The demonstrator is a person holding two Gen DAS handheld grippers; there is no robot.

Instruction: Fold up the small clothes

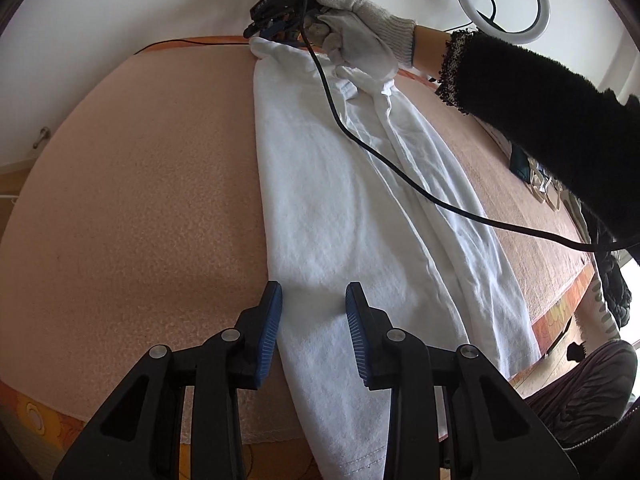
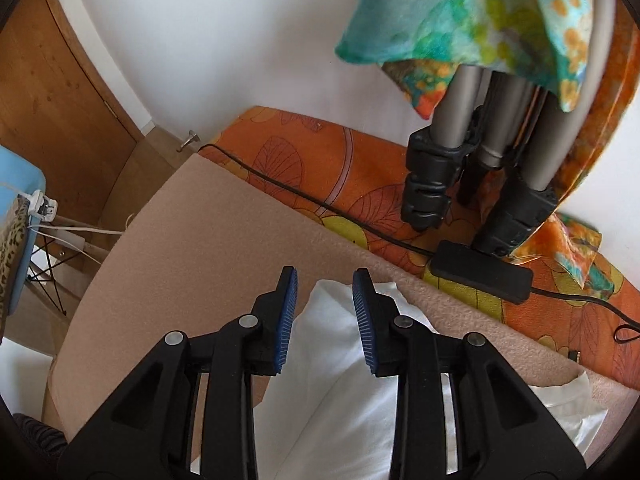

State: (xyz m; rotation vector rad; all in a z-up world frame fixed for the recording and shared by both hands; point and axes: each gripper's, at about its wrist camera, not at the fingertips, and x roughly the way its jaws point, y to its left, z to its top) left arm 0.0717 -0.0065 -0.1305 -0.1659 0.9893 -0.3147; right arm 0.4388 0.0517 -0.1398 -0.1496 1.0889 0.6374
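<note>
A white garment [image 1: 340, 200] lies folded lengthwise in a long strip on the pink blanket [image 1: 140, 180]. My left gripper [image 1: 314, 296] is open just above its near end, with the garment's left edge between the blue pads [image 1: 270, 332]. My right gripper [image 2: 325, 284] is open over the garment's far end [image 2: 332, 320], empty. In the left wrist view the right gripper [image 1: 276, 24] shows at the top, held by a gloved hand [image 1: 356, 28] at the garment's far corner.
A black cable [image 1: 400, 172] trails across the garment. Tripod legs [image 2: 460, 160] and a black power brick [image 2: 480, 276] stand on the orange sheet [image 2: 340, 168] beyond the blanket. A ring light [image 1: 504, 0] is behind. A blue chair [image 2: 20, 208] stands at the left.
</note>
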